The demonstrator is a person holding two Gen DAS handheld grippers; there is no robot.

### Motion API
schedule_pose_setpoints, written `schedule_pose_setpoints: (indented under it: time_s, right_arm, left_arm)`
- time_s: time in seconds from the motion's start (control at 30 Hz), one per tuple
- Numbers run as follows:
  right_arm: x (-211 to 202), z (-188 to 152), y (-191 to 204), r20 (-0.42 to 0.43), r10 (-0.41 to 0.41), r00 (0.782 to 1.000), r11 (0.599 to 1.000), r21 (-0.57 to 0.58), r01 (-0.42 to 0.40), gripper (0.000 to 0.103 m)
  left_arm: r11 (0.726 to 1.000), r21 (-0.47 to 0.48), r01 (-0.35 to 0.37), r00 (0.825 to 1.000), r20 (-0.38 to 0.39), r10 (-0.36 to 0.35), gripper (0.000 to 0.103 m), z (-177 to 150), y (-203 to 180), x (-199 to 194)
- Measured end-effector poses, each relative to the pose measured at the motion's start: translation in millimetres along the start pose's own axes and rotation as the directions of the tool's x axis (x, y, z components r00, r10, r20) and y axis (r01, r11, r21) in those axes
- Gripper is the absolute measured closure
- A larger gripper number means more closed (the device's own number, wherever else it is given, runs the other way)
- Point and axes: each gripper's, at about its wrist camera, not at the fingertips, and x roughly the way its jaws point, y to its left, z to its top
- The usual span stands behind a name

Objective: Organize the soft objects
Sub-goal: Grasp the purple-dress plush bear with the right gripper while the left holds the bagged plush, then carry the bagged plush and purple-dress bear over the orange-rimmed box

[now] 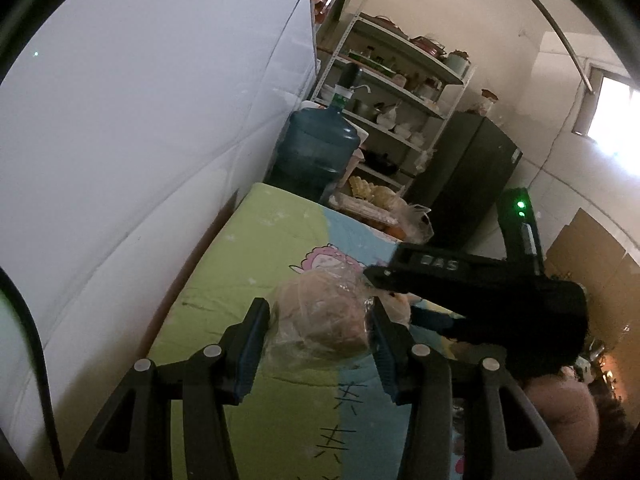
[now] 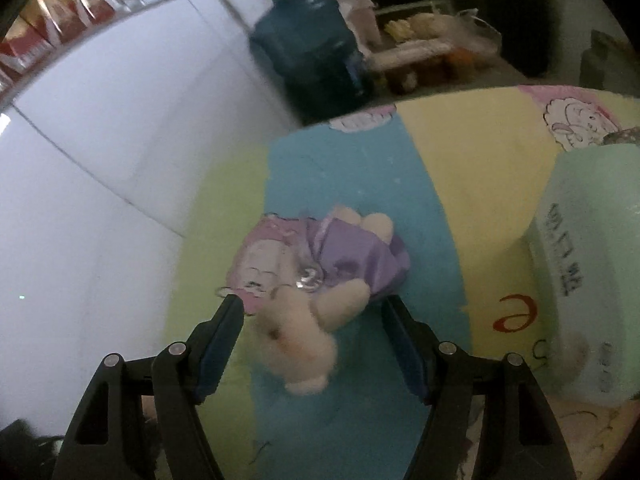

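Both tongs spread wide: left [image 1: 318, 322] straddles wrapped toy [image 1: 320, 320], right [image 2: 312, 322] straddles bear [image 2: 308, 332]

**A lived-in home, bed beside the pantry**

A bed under a cartoon-print sheet [image 1: 248, 248] fills the foreground; at 12 o'clock a blue water jug [image 1: 316, 148]; at 1 o'clock, shelves [image 1: 404, 92] crowded with crockery; beside them a dark fridge [image 1: 468, 176].
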Motion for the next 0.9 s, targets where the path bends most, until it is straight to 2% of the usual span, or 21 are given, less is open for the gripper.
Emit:
schedule_pose_setpoints:
  time_s: [0.1,0.17,0.2,0.3,0.43,0.6,0.9]
  right_arm:
    - [6,-2,8,0.011,-0.04,0.999,0.998,-0.05,0.041,0.03]
    - [8,-4,14,0.027,-0.074,0.997,0.992,-0.097,0.077,0.034]
    - [8,-6,15,0.034,-0.077,0.996,0.99,-0.114,0.08,0.039]
    - [9,-9,17,0.05,-0.064,0.997,0.985,-0.157,0.071,0.047]
    - [2,-11,16,0.06,-0.042,0.997,0.983,-0.175,0.052,0.051]
    - [-35,-19,12,0.116,0.036,0.993,0.982,-0.189,-0.014,0.051]
    - [-114,-55,-8,0.203,0.117,0.972,0.973,-0.219,-0.071,0.051]
  left_arm:
    - [1.0,-0.004,0.004,1.0,-0.002,-0.004,0.054,-1,2,1]
    - [1.0,-0.002,0.002,1.0,0.0,-0.002,0.054,-1,1,0]
    - [1.0,-0.002,0.002,1.0,0.0,-0.002,0.054,-1,2,0]
    - [1.0,-0.003,0.007,1.0,-0.002,-0.007,0.054,-1,2,1]
    - [1.0,-0.003,0.009,1.0,-0.002,-0.009,0.054,-3,1,0]
    - [1.0,-0.003,0.015,1.0,-0.002,-0.015,0.054,-5,-1,-2]
    - [1.0,0.023,0.001,1.0,0.012,-0.001,0.054,-8,-9,-7]
